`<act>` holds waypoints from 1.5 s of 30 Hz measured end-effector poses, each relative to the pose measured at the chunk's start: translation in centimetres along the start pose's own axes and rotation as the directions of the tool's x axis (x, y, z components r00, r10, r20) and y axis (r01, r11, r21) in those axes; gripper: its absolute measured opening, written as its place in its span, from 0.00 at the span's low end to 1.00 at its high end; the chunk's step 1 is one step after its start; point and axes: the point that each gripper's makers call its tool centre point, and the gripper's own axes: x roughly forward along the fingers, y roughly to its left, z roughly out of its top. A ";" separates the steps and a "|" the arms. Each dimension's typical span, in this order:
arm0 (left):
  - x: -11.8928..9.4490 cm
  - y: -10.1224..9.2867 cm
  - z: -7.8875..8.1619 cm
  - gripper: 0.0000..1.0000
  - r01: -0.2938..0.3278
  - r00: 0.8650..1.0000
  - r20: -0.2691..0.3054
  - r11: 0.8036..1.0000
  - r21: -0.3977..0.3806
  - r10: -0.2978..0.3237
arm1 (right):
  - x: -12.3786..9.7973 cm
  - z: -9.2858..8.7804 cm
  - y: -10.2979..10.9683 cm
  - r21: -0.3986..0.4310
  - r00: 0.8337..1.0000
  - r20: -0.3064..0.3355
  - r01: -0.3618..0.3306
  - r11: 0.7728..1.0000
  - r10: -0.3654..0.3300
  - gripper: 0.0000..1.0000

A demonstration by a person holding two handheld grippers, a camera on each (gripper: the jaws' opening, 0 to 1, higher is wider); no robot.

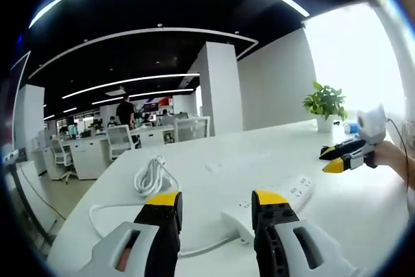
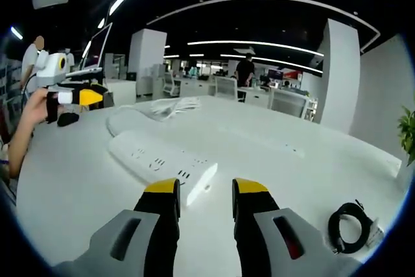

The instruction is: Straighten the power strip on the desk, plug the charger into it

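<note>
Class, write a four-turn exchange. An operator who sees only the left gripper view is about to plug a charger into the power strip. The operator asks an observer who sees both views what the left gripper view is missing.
Operator: The power strip lies just ahead of my left gripper. Is there a charger lead anywhere?
Observer: The right gripper view shows a black coiled cable on the desk, to the right of the right gripper. I cannot tell if it is the charger.
Operator: What is beyond my left gripper on that side?
Observer: A tilted screen stands at the desk's far edge, beyond the left gripper.
</note>
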 end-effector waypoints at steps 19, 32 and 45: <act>1.4 2.2 1.7 0.44 -0.037 0.999 0.004 0.999 0.016 0.037 | 1.7 0.9 -0.2 0.020 1.000 0.000 -0.020 1.000 0.020 0.30; 2.5 2.6 -0.5 0.44 -0.007 1.000 -0.029 1.000 0.016 0.008 | 3.0 1.1 -1.0 0.046 0.999 0.007 -0.048 0.998 0.048 0.30; 3.9 0.4 -2.7 0.41 0.170 0.985 -0.055 0.984 0.061 -0.166 | 4.3 -0.2 -1.2 0.042 0.994 0.018 -0.112 0.993 0.111 0.28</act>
